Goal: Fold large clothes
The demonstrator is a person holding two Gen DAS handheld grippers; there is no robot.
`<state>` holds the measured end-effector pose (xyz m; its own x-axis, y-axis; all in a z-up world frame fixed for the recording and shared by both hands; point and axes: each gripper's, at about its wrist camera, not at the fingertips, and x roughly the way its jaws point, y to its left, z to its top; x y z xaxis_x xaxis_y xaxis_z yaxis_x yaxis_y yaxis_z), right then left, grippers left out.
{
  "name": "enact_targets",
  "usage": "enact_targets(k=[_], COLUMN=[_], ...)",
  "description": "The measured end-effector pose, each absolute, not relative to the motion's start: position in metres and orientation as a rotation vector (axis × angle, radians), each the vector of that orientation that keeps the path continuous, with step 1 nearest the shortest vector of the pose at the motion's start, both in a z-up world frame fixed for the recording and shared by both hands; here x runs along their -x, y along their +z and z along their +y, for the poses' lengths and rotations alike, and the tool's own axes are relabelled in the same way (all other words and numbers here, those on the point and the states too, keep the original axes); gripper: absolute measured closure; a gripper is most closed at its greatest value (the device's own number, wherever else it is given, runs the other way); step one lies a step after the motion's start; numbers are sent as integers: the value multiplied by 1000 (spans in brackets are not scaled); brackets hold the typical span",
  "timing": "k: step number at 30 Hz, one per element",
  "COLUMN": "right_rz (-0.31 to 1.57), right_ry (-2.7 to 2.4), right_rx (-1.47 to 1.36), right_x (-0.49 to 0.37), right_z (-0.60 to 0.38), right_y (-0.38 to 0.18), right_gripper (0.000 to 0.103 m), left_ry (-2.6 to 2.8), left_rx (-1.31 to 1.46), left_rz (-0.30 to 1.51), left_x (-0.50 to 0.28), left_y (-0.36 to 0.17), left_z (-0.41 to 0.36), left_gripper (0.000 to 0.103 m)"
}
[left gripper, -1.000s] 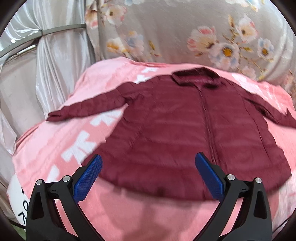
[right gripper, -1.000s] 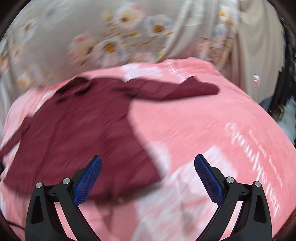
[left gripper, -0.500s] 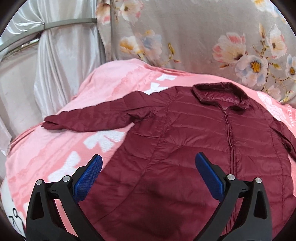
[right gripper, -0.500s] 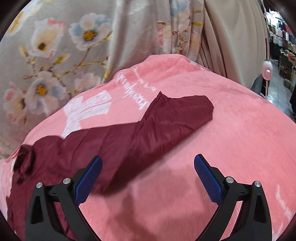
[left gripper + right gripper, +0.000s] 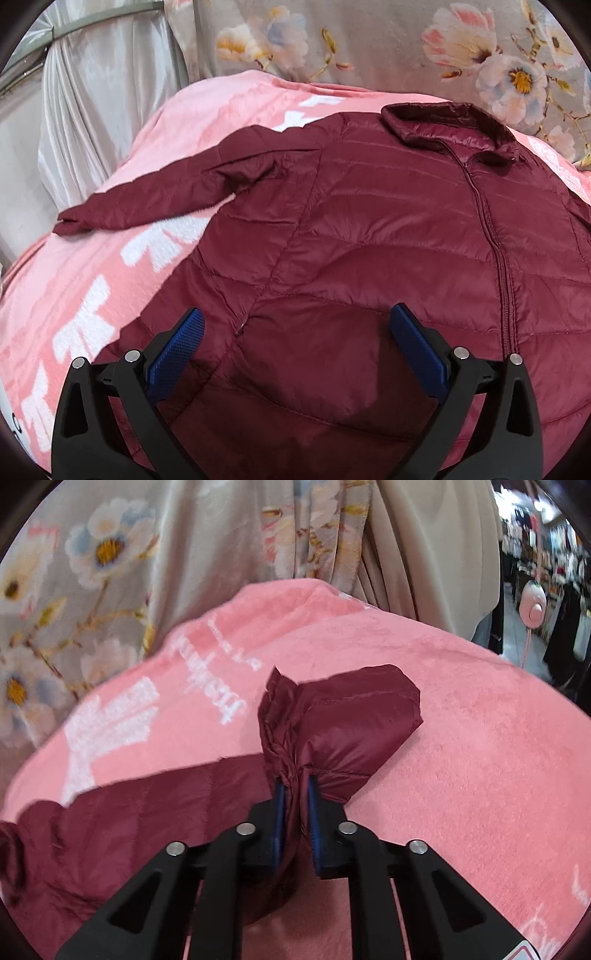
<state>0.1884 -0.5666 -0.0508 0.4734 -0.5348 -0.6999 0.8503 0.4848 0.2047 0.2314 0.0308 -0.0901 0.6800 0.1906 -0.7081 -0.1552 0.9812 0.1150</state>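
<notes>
right gripper (image 5: 295, 797) is clamping jacket (image 5: 369, 229) sleeve cuff (image 5: 343, 720); left gripper (image 5: 295, 332) is hovering, jaws apart, over hem; pink blanket (image 5: 92, 295) underneath, floral curtain (image 5: 369, 40) behind.

I see open pink blanket (image 5: 480, 775) to my right for passing. Floral curtains (image 5: 184, 554) wall off the far edge, and the spread maroon jacket (image 5: 369, 240) covers everything under my left claw (image 5: 297, 328).

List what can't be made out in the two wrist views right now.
- Jacket hem: left wrist view, hidden behind the left gripper and the frame's bottom edge.
- Its far sleeve: left wrist view, cut off at the right edge.
- Sleeve fabric between the jaws: right wrist view, hidden by the right gripper.
</notes>
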Motion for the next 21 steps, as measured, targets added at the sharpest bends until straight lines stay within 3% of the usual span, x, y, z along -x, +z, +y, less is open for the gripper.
enact_targets(k=[6,10,18,21], right_rz=[403,376,582,680], right_ry=[-572,-274,178,250], right_rx=[-503,-352,-116,-76], right_x=[-199,-229,-287,-298], right_z=[-484,-394,-224,-187], right_y=[19,53,14,-10], right_gripper=[95,95,94,88], left_ry=[186,181,149,131], left_rx=[-32,-4,57,75], left_rz=[783,779,794,798], left_x=[-228,-226,-227,-227], left_y=[-89,-89,-94,-94], left_z=[31,36,44,46], left_gripper=[5,5,5,5])
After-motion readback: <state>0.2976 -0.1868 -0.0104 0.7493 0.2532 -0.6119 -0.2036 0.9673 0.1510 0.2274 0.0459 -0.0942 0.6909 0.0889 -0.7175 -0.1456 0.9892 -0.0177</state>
